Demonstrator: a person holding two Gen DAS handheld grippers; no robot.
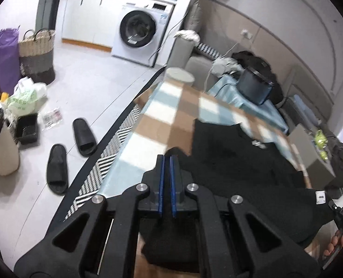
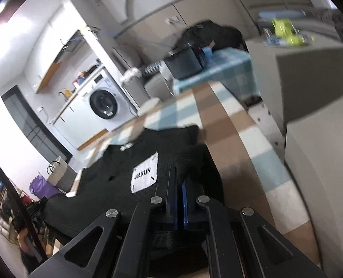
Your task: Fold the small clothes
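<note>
Black garment lies on the checked tabletop (brown, white and pale blue squares), spread between the two grippers.

Writing: white sewn patch on the garment reads "JIAXUN" in black letters, seen in the right wrist view just left of the gripper. A small white tag with a dark mark sits at the garment's near right edge in the left wrist view; print too small to read. A second small white mark near the far edge, also unreadable.

Orientation: long axis cannot be told; the cloth is bunched and blurred.

Left gripper: blue-padded fingers closed, a fold of the black cloth pinched at the tips.

Right gripper: fingers closed likewise, black fabric bunched up at the tips and caught between them.
</note>
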